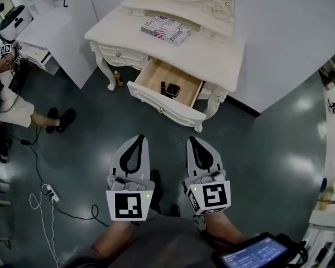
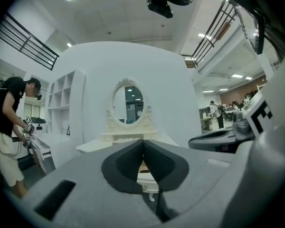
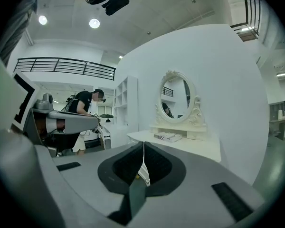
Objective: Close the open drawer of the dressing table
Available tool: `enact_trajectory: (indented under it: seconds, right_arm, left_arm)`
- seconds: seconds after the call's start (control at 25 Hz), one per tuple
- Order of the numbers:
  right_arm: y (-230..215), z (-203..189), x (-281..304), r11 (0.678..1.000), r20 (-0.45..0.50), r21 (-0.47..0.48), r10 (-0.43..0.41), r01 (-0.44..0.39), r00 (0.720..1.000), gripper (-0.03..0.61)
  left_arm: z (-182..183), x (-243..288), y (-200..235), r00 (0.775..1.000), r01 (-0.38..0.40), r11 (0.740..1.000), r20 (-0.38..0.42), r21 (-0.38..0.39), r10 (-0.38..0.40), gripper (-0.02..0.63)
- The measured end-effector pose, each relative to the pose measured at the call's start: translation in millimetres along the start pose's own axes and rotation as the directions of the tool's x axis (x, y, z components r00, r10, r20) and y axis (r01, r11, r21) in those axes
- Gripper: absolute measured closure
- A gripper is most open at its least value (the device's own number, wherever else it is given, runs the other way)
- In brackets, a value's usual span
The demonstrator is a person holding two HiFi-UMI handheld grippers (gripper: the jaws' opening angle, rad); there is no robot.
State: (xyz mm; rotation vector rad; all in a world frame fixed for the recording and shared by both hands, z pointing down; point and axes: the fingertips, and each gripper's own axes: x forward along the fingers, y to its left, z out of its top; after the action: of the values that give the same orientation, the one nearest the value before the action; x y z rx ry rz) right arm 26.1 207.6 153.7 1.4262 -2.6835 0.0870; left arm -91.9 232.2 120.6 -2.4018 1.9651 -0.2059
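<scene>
A cream dressing table [image 1: 212, 57] with an oval mirror stands against the white wall. Its middle drawer [image 1: 166, 96] is pulled out, showing a wooden bottom with small dark items [image 1: 171, 89] inside. Both grippers hover over the dark floor a short way in front of the drawer, apart from it. My left gripper [image 1: 139, 138] is shut with nothing held, its jaws meeting at the tip [image 2: 143, 140]. My right gripper [image 1: 191, 139] is also shut and empty, its jaws closed together [image 3: 143, 144]. The drawer front shows just beyond the left jaws in the left gripper view.
A book [image 1: 166, 28] lies on the tabletop. A person [image 1: 5, 102] stands at the left by a white shelf unit [image 1: 42, 52]. Cables and a power strip [image 1: 50, 193] lie on the floor at lower left. A tablet [image 1: 251, 254] sits at the bottom right.
</scene>
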Motion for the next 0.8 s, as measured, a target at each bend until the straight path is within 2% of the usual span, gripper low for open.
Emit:
enact_trajectory:
  seconds: [0.24,0.4,0.6,0.8]
  right_arm:
    - [-30.4,12.9,57.8,0.995,0.005,-0.003,-0.098,0.098,0.995,0.563]
    - [-43.1,27.1,84.2,0.989,0.023,0.0,-0.148,0.148,0.989,0.563]
    - [-58.3,41.3,99.5,0.977,0.049,-0.009,-0.211,0.212,0.976,0.563]
    - [-65.4,56.0,100.6,0.969,0.075,-0.021,-0.246,0.248,0.966,0.563]
  left_arm:
    - [4.5,58.3,36.6,0.998,0.061,0.998,0.002,-0.019,-0.061,0.598]
    - [13.4,90.1,52.8,0.994,0.107,0.994,0.026,0.006,-0.108,0.598]
    - [28.3,115.3,59.5,0.983,0.162,0.987,0.081,0.016,-0.162,0.598]
    - [36.1,124.9,59.2,0.976,0.194,0.981,0.102,0.018,-0.195,0.597]
